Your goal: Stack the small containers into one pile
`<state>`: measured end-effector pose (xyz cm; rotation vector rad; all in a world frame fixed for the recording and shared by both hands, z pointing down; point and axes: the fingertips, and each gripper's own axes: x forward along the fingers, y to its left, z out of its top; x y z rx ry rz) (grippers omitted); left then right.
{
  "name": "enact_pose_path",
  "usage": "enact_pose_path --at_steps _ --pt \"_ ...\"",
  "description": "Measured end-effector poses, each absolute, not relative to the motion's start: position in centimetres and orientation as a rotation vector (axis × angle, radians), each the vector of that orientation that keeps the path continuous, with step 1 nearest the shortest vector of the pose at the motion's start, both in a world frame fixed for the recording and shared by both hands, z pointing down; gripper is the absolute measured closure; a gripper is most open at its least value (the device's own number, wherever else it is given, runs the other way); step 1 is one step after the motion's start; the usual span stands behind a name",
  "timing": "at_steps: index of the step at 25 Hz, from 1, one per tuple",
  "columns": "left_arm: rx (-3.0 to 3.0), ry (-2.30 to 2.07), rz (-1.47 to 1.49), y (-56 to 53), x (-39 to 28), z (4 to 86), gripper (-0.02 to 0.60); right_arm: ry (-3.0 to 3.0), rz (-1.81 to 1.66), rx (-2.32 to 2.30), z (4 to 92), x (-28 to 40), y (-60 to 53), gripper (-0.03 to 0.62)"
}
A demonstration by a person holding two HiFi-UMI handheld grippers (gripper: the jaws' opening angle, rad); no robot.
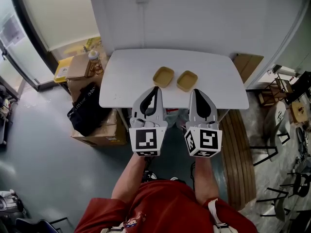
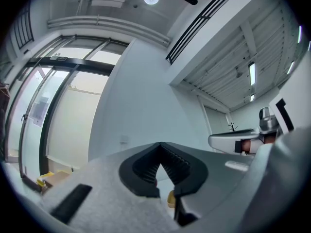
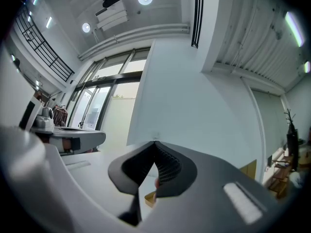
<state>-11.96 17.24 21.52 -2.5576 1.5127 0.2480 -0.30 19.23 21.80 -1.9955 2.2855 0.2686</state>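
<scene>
The left gripper (image 1: 155, 88) is closed up tight. Its two black ribbed jaws meet at the tip with nothing between them, and the left gripper view shows only the white wall past the point. The right gripper (image 1: 196, 91) is the same: jaws pressed together, holding nothing. The two are held side by side over the near edge of the white table (image 1: 121, 89), tips toward the wall, each with its marker cube at the person's end. The forearms reach forward from a red shirt (image 1: 165, 208).

Just beyond the tips sit the two small containers, shallow yellow trays with rounded corners, both open side up on the tabletop. The left container (image 1: 163, 76) lies just ahead of the left gripper. The right container (image 1: 187, 80) lies just ahead of the right gripper and a little to its left. They sit close beside each other but apart — not stacked — and neither gripper has hold of one.

Left of the table stand cardboard boxes (image 1: 80, 66), with a black bag (image 1: 87, 114) resting against them. To the right a slatted wooden panel (image 1: 239, 154) lies along the floor, and there are chairs (image 1: 284, 130) beyond it.
</scene>
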Motion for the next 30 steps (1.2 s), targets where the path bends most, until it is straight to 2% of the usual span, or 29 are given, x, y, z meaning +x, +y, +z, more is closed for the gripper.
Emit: enact_pose_path --at_steps 15,23,30 --pt "-2.549 1.551 0.214 16.1 -16.6 22.9 0.578 2.376 0.277 -1.970 23.2 -6.1 17.8 0.594" --pt "-2.554 1.541 0.199 13.0 -14.2 24.0 0.578 2.363 0.255 -1.973 24.4 -3.6 14.9 0.594" --pt "-2.575 1.517 0.158 9.0 -9.2 25.1 0.578 2.354 0.203 -2.008 26.2 1.2 10.7 0.594"
